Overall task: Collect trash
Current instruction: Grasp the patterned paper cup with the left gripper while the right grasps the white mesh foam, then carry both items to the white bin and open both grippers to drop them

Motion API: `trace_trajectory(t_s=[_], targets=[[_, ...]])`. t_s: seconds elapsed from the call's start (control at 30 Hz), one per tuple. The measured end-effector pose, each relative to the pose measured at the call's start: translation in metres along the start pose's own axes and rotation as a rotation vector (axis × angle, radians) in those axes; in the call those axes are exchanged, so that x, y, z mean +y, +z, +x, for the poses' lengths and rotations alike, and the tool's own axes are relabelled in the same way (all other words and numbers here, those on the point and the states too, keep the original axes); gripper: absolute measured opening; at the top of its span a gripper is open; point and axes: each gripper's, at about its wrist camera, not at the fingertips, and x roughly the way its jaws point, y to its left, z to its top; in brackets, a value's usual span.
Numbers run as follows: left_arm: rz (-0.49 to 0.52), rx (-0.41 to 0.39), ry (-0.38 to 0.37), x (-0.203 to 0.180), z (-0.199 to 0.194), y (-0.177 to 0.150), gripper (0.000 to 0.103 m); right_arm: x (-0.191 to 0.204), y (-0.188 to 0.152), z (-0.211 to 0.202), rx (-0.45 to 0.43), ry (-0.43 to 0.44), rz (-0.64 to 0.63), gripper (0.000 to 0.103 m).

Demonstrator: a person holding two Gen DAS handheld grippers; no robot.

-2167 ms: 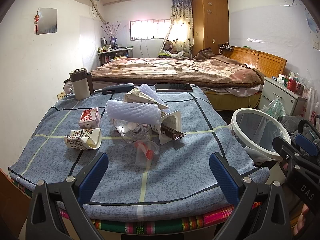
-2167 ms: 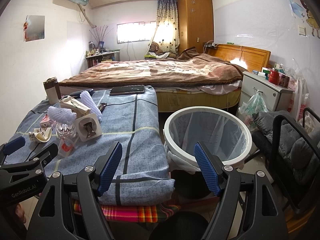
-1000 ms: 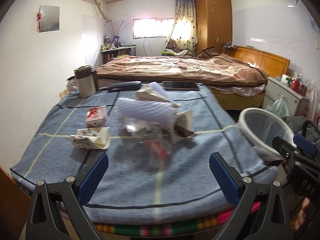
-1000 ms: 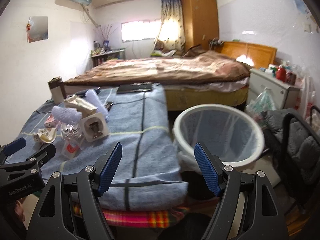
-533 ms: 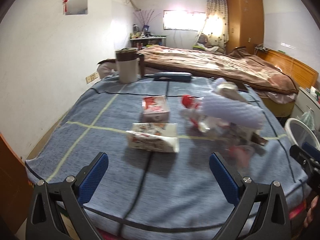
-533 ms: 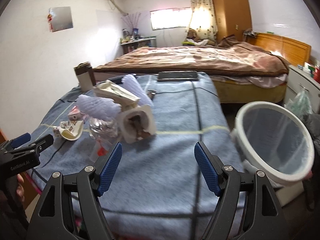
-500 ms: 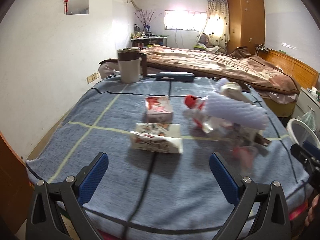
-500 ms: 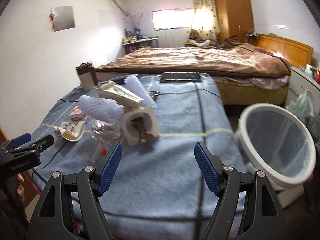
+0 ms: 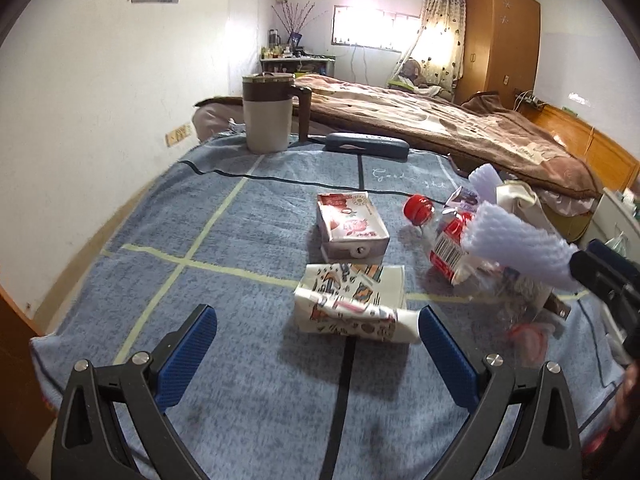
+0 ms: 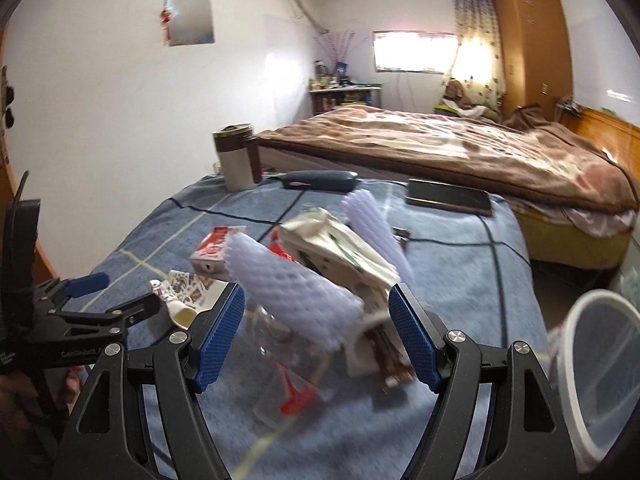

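Item: crushed patterned paper cup, flat on blue cloth; to be approached low and centred by left gripper, jaws spread wide, empty; right gripper likewise agape before foam netting.

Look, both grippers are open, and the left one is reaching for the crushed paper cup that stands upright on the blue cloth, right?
Nearly. The crushed paper cup isn't upright; it lies flattened on its side on the blue cloth, as the left wrist view shows. The rest is right: the left gripper and the right gripper are both open.
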Motion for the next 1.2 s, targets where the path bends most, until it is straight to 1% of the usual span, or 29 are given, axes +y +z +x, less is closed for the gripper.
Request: trace_trajectory(t_s=[0.07, 0.1, 0.17, 0.2, 0.23, 0.27, 0.3, 0.33, 0.4, 0.43, 0.47, 0.53, 0.6, 0.63, 0.7, 0.73, 0.8, 0.87, 0.9, 1.07, 1.2], targets=[[-0.035, 0.026, -0.006, 0.004, 0.009, 0.003, 0.102, 0.003, 0.002, 0.006, 0.017, 0.012, -0.022, 0.076], [-0.064, 0.055, -0.017, 0.007, 0.015, 0.005, 0.102, 0.005, 0.003, 0.01, 0.031, 0.017, -0.031, 0.076], [-0.111, 0.071, -0.07, 0.012, 0.019, 0.006, 0.102, 0.007, 0.003, 0.016, 0.056, 0.017, -0.042, 0.076], [-0.127, 0.079, -0.084, 0.014, 0.022, 0.007, 0.102, 0.008, 0.002, 0.018, 0.062, 0.012, -0.048, 0.076], [-0.133, 0.082, -0.08, 0.014, 0.024, 0.008, 0.102, 0.01, 0.003, 0.021, 0.065, 0.005, -0.053, 0.075], [-0.136, 0.08, -0.073, 0.014, 0.026, 0.009, 0.102, 0.01, 0.002, 0.022, 0.067, -0.003, -0.056, 0.072], [-0.139, 0.085, -0.063, 0.013, 0.028, 0.009, 0.099, 0.011, 0.003, 0.024, 0.068, -0.008, -0.054, 0.065], [-0.139, 0.089, -0.057, 0.013, 0.029, 0.009, 0.096, 0.011, 0.003, 0.024, 0.072, -0.011, -0.049, 0.061], [-0.124, 0.097, -0.063, 0.009, 0.03, 0.009, 0.089, 0.01, 0.003, 0.025, 0.07, -0.01, -0.043, 0.059], [-0.126, 0.106, -0.069, 0.009, 0.032, 0.009, 0.087, 0.01, 0.002, 0.024, 0.068, -0.01, -0.043, 0.058], [-0.131, 0.115, -0.083, 0.008, 0.033, 0.008, 0.083, 0.011, 0.002, 0.025, 0.069, -0.009, -0.043, 0.053], [-0.145, 0.13, -0.104, 0.006, 0.036, 0.006, 0.08, 0.014, 0.002, 0.024, 0.069, -0.002, -0.047, 0.049], [-0.166, 0.141, -0.127, 0.006, 0.039, 0.006, 0.074, 0.016, 0.001, 0.022, 0.059, -0.002, -0.05, 0.04], [-0.179, 0.15, -0.127, 0.006, 0.041, 0.006, 0.071, 0.016, 0.001, 0.021, 0.056, 0.002, -0.049, 0.037], [-0.198, 0.153, -0.147, 0.005, 0.044, 0.006, 0.063, 0.017, 0.0, 0.02, 0.054, 0.012, -0.045, 0.032], [-0.197, 0.151, -0.148, 0.005, 0.044, 0.006, 0.06, 0.017, 0.0, 0.02, 0.052, 0.014, -0.045, 0.03], [-0.197, 0.155, -0.145, 0.004, 0.045, 0.005, 0.047, 0.018, -0.001, 0.018, 0.047, 0.019, -0.042, 0.025], [-0.213, 0.155, -0.163, 0.006, 0.045, 0.004, 0.043, 0.016, -0.001, 0.016, 0.041, 0.024, -0.034, 0.021], [-0.221, 0.156, -0.158, 0.008, 0.045, 0.003, 0.043, 0.016, -0.001, 0.015, 0.038, 0.026, -0.028, 0.02], [-0.198, 0.136, -0.147, 0.011, 0.039, 0.004, 0.038, 0.015, -0.004, 0.011, 0.028, 0.044, -0.014, 0.018], [-0.185, 0.117, -0.154, 0.012, 0.032, 0.008, 0.034, 0.012, -0.005, 0.007, 0.014, 0.057, 0.009, 0.018]])
